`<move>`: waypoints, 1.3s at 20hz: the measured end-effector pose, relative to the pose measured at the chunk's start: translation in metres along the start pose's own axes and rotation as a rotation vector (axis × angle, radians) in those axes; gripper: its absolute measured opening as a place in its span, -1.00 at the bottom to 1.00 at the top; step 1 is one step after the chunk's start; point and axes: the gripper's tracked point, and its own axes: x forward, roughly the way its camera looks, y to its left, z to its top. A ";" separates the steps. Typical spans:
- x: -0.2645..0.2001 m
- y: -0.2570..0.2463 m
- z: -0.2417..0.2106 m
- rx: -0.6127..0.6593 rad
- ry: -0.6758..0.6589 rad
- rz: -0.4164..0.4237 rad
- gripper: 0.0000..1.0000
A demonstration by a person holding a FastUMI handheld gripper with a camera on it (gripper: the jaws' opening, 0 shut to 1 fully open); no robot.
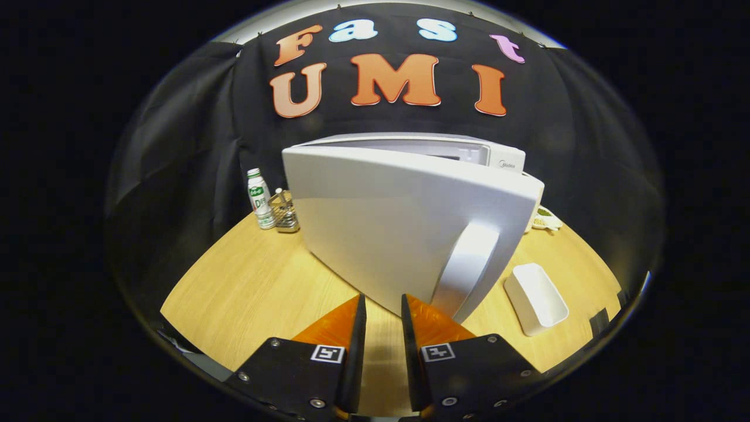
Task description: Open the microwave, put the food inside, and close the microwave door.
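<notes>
The tool is sitting low over the wooden worktop, its two fingers standing slightly parted with a narrow gap between them and nothing in that gap; the tool is released, grasping nothing. The fingertips are lying just short of the lower edge of the microwave door, without clear contact.

The microwave is standing at the middle of the worktop, against the black cloth wall. Its white door is swinging partway open toward the camera, hinged on the left side, with the free edge on the right. The vertical door handle is standing just ahead and to the right of the right finger. Above the door's top edge, a strip of the oven cavity opening is showing; its contents cannot be made out.

A white rectangular dish is lying on the worktop to the right of the door, near the handle's foot, apart from the fingers. Whether it is holding anything cannot be told. Behind the door's right edge, a small plate with greenish food is peeking out.

To the left of the microwave, a small bottle with green label is standing upright, just beside a wire caddy.
</notes>
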 end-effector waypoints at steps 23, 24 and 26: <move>0.131 -0.097 0.104 -0.097 -0.130 -0.085 -0.66; 0.131 -0.098 0.103 -0.093 -0.130 -0.080 -0.66; 0.132 -0.098 0.104 -0.101 -0.136 -0.080 -0.67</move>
